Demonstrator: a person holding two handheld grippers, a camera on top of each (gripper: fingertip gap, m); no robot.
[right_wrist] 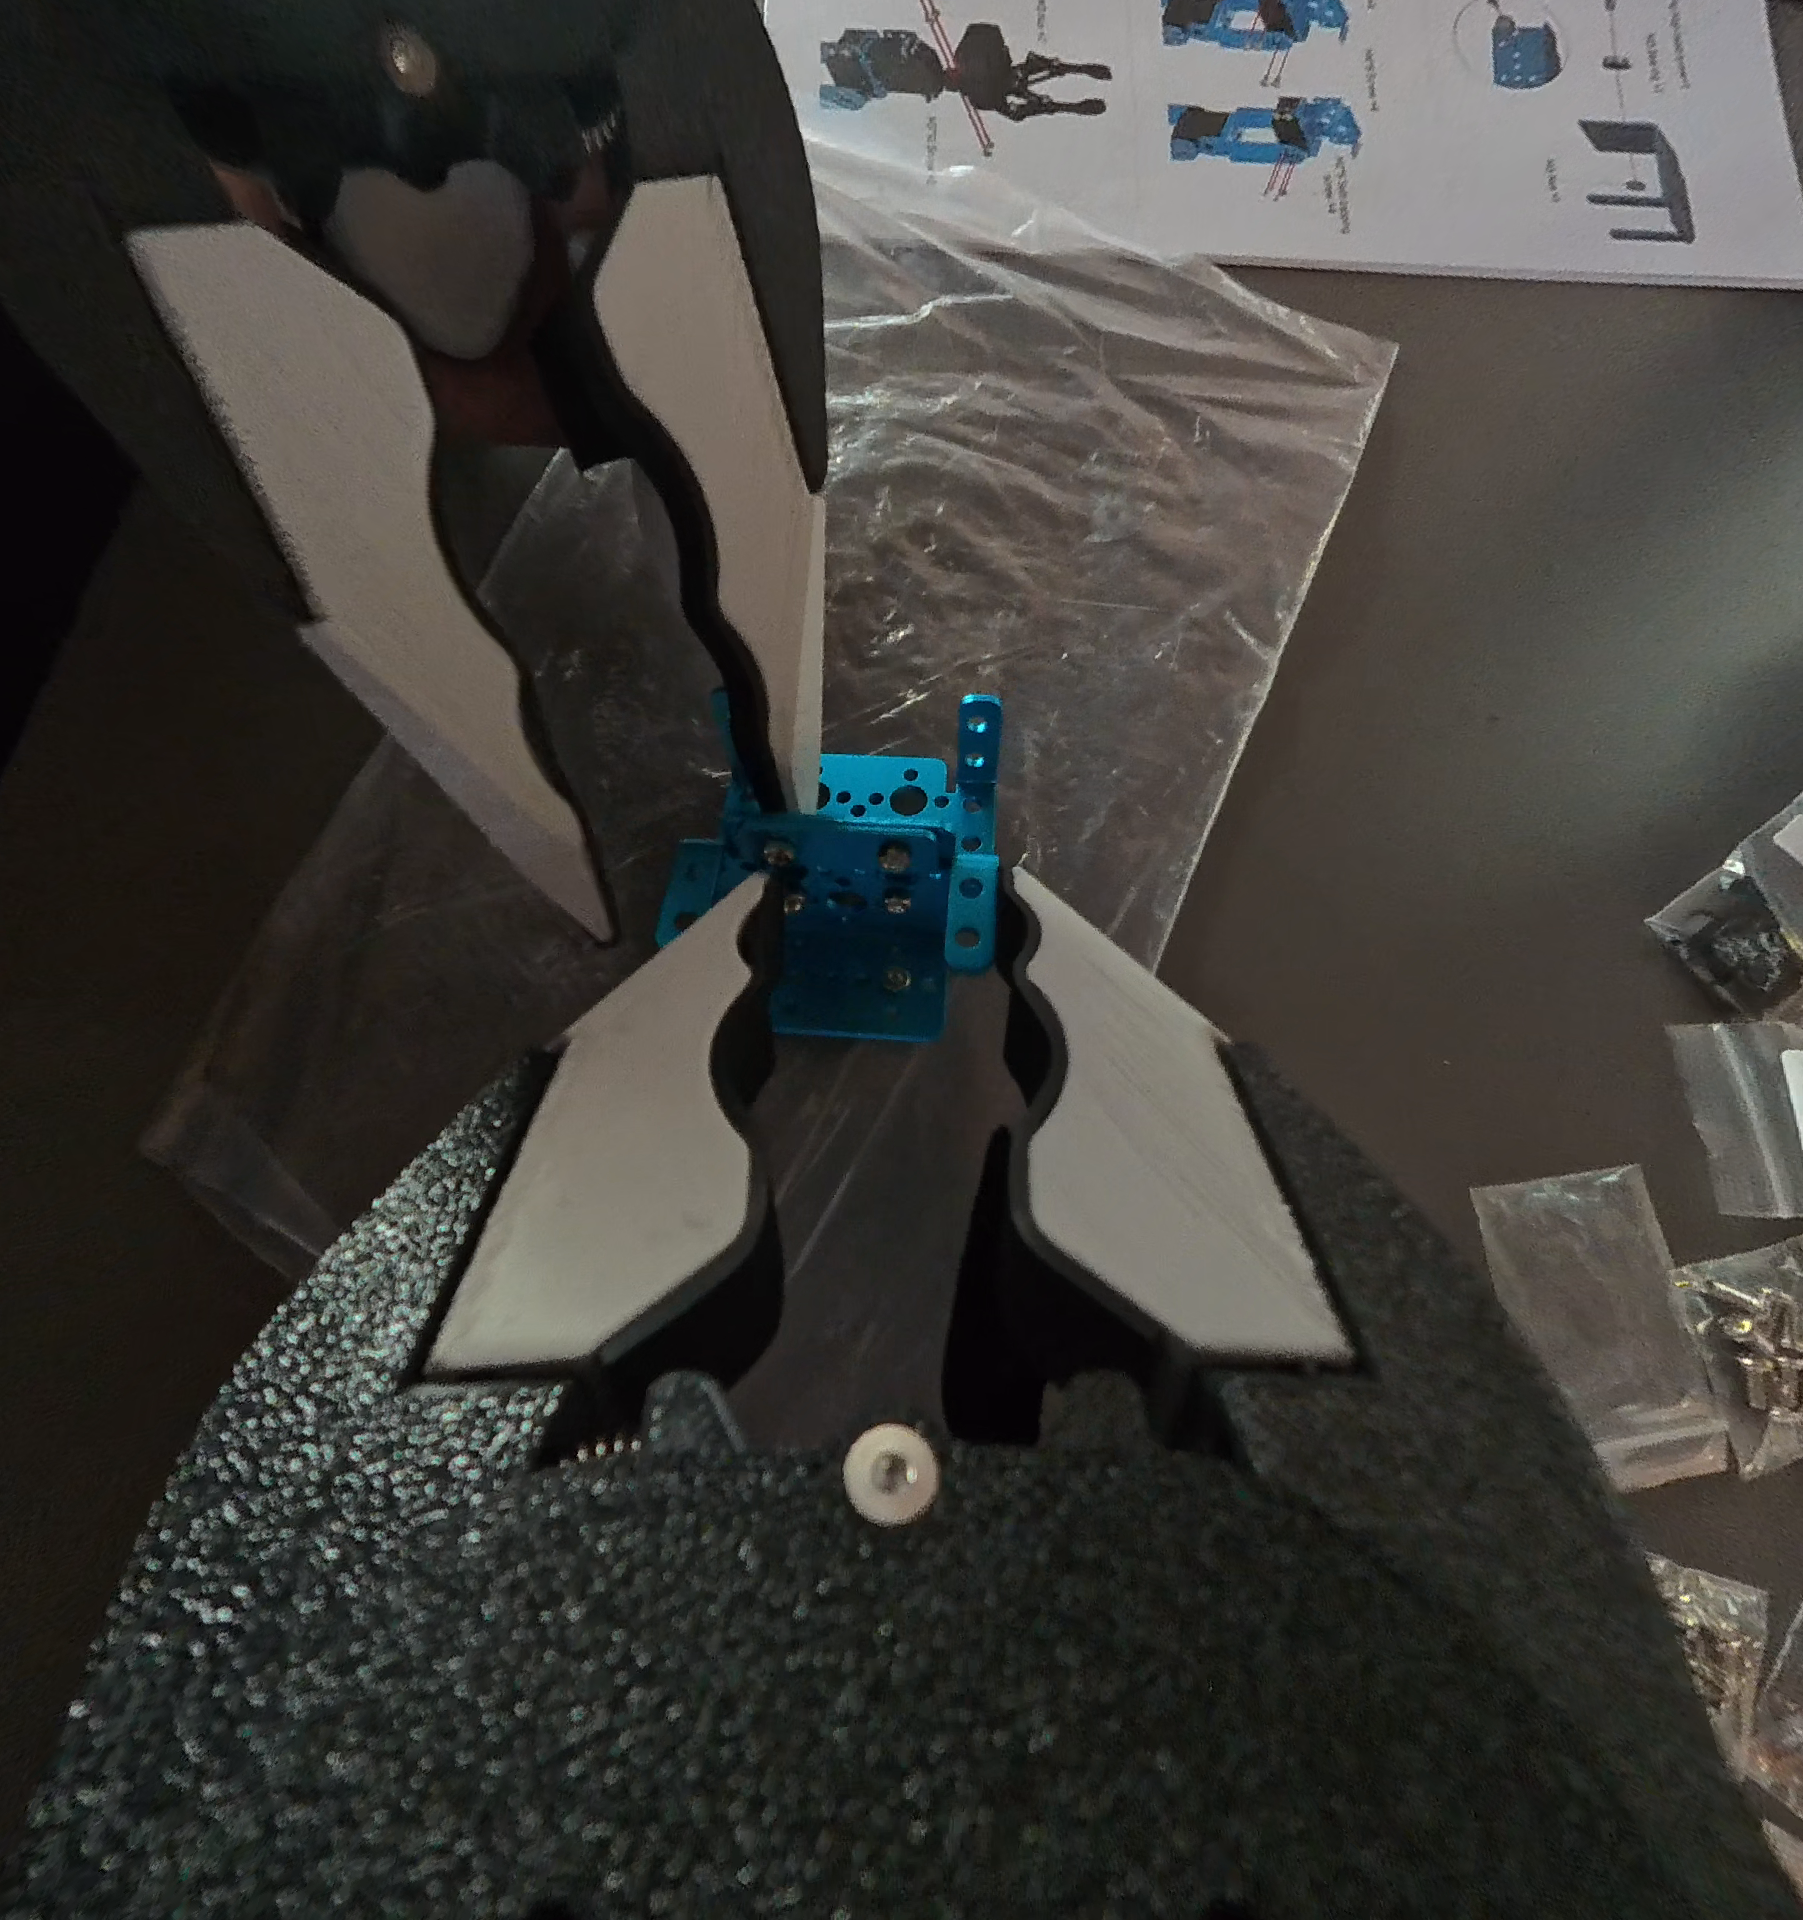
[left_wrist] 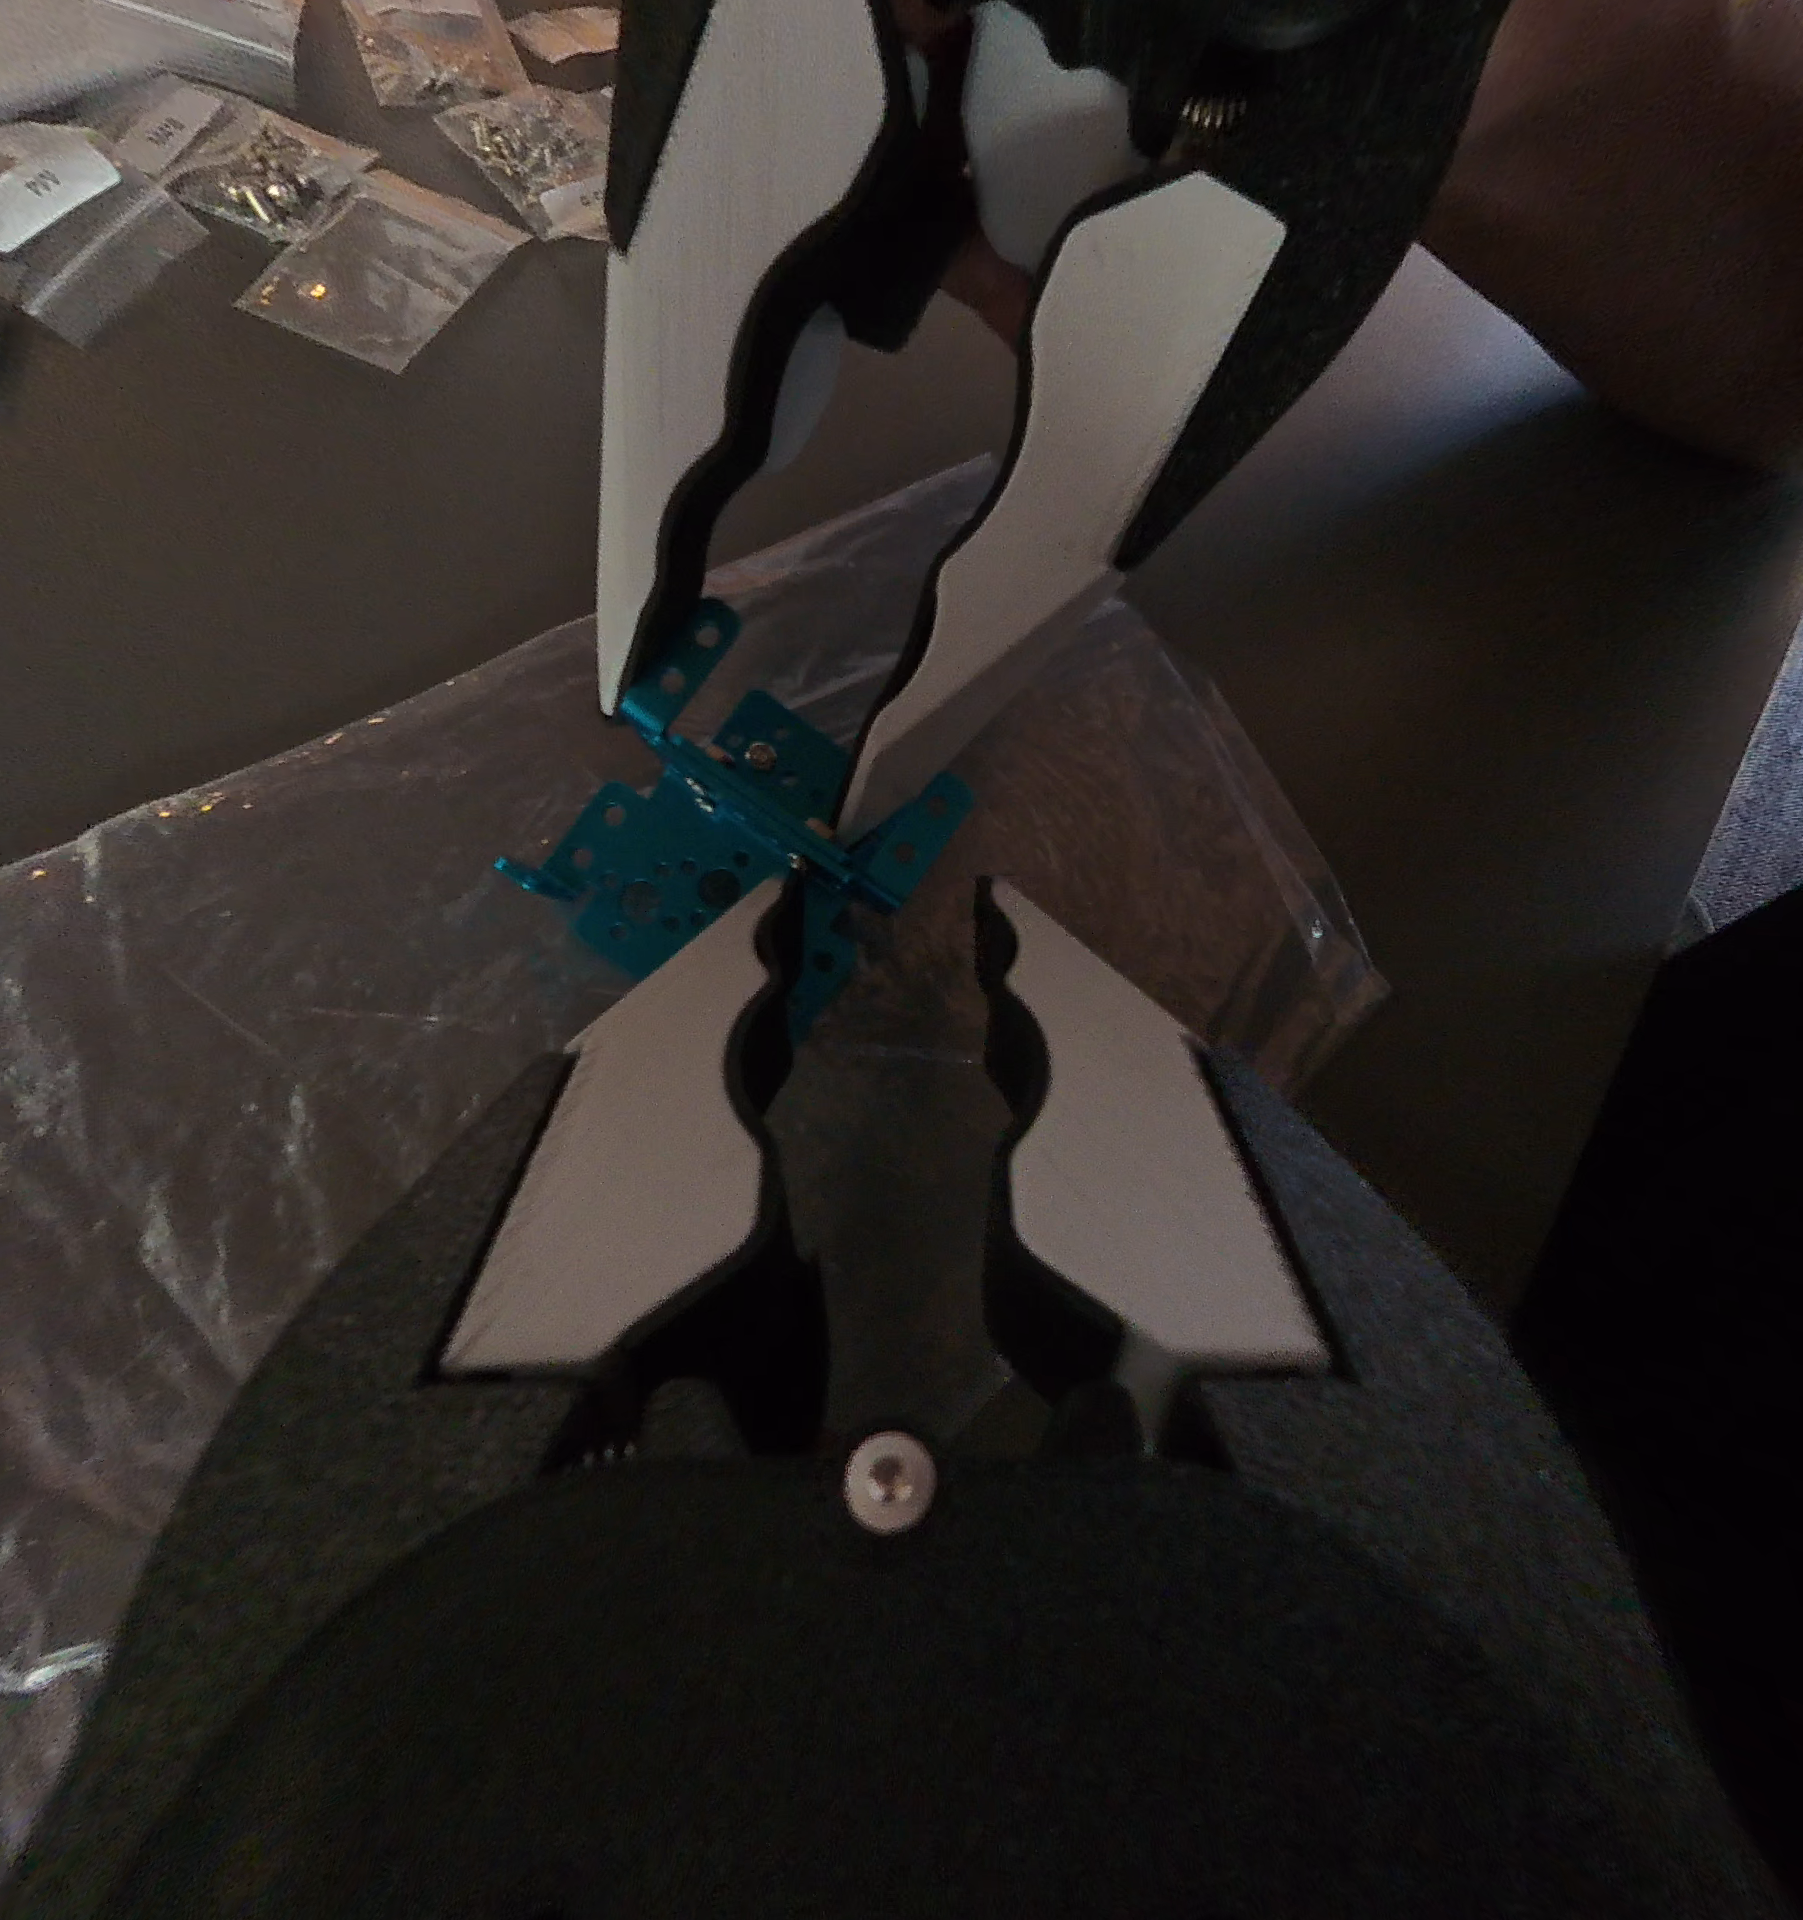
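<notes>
Left tongs: mine sit low in the left wrist view [left_wrist: 881, 883], fingers spread apart, the left tip touching the blue bracket assembly [left_wrist: 741, 831]; nothing clamped that I can see.
Right tongs: my right gripper [right_wrist: 886, 883] is parted too, one finger on either side of the blue piece; whether the pads actually press it, I cannot tell.
Blue bracket assembly: perforated metal plates screwed together, standing on a clear plastic bag [right_wrist: 1063, 499] on the dark table [right_wrist: 1551, 623], right between both pairs of tips.
Only in the right view: an instruction sheet [right_wrist: 1396, 135] with coloured diagrams at the far edge, and the upright tab of the bracket.
Only in the left view: a forearm [left_wrist: 1655, 208] behind the right tongs.
Both views: small zip bags of screws [right_wrist: 1759, 1340] to one side.
Hard to make out: bag contents are blurred; the bracket's underside is hidden by my fingers.
</notes>
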